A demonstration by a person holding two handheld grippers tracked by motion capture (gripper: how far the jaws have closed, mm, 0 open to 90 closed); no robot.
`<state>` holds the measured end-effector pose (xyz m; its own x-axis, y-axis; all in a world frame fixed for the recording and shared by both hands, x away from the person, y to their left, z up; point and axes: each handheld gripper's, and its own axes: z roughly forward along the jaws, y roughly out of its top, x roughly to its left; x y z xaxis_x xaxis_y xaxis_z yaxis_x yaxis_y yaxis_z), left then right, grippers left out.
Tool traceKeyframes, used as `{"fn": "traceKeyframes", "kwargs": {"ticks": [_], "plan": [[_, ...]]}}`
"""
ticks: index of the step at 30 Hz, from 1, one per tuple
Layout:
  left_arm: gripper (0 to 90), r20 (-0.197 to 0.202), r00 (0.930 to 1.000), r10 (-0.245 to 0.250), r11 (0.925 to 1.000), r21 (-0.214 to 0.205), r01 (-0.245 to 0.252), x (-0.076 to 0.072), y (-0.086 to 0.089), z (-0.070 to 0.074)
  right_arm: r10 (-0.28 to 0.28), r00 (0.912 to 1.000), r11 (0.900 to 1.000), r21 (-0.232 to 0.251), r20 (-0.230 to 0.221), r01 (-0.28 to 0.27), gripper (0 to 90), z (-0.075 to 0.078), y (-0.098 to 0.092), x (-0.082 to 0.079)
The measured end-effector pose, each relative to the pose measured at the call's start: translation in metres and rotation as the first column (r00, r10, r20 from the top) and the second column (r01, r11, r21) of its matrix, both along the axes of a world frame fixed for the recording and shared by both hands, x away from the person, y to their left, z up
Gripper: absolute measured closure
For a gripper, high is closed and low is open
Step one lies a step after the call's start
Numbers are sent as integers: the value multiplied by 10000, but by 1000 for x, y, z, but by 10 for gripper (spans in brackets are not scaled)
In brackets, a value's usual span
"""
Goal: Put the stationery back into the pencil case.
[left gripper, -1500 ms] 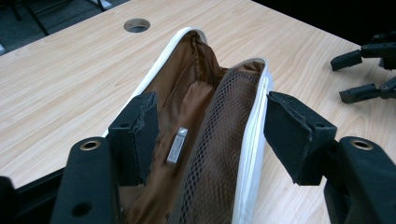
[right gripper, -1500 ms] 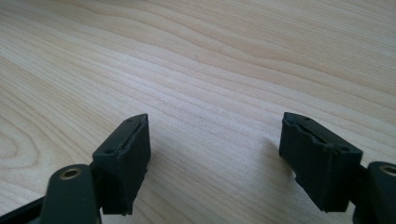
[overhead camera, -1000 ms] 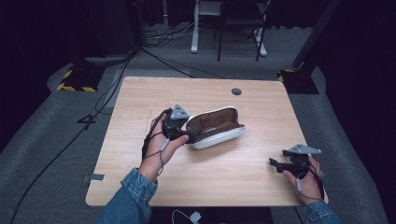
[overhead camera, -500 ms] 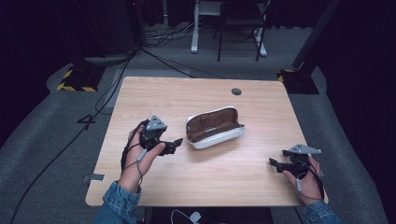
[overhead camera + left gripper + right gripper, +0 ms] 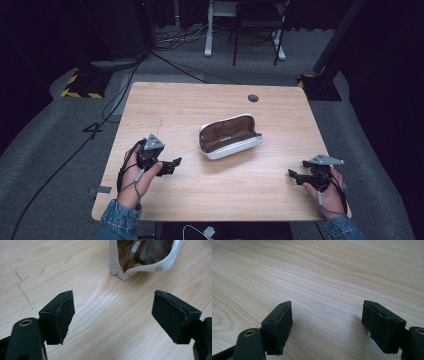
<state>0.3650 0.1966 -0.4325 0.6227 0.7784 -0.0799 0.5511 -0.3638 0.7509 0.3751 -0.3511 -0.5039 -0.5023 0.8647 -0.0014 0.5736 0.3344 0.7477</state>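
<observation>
Resting both grippers with fingers wide and empty, I judge the open case (image 5: 230,137) on the surface finished.

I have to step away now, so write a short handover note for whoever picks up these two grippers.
Left claw: open, holding nothing, pointing at the case from its left, apart from it.
Right claw: open, holding nothing, low over the table near its right front corner.
White glasses case: mid-table, lid open, brown lining showing.
Done: case lies open.
Left: I cannot tell whether it holds anything; probably closing it.
</observation>
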Motion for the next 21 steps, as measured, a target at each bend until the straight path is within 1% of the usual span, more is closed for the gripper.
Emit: {"fn": "traceKeyframes", "kwargs": {"ticks": [3,6,8,9,10,12,13,14,16,17,19,21], "plan": [[195,-61,10000,39,9999,144,-38,-2,7,-7,7,10000,10000,-2,1,-7,253,0,0,0],[198,-218,9997,64,9996,289,-58,-4,14,-15,4,10000,10000,-1,0,-4,253,0,0,0],[199,-346,9994,90,9995,294,-80,-6,18,-20,3,10000,10000,0,-1,-3,253,0,0,0],[199,-324,9994,103,9992,389,-91,-7,20,-23,4,10000,10000,0,-1,-4,253,0,0,0],[199,-446,9988,180,9994,297,-167,-8,21,-25,4,10000,10000,-2,1,-4,253,0,0,0],[200,-432,9989,168,9988,468,-147,-9,25,-31,7,10000,10000,-2,2,-7,253,0,0,0],[201,-481,9985,261,9987,445,-240,-10,26,-34,3,10000,10000,0,0,-3,253,0,0,0],[202,-562,9981,259,9983,544,-228,-10,28,-37,5,10000,10000,-1,2,-5,253,0,0,0],[202,-677,9969,410,9970,676,-365,-11,30,-44,5,10000,10000,0,0,-5,253,0,0,0],[202,-675,9967,440,9957,845,-383,-11,32,-47,5,10000,10000,-1,0,-5,253,0,0,0],[202,-814,9953,521,9952,868,-450,-11,34,-52,10,10000,10000,2,-1,-10,253,0,0,0],[201,-839,9949,567,9945,932,-488,-11,37,-55,9,10000,10000,3,-4,-9,253,0,0,0]]}}
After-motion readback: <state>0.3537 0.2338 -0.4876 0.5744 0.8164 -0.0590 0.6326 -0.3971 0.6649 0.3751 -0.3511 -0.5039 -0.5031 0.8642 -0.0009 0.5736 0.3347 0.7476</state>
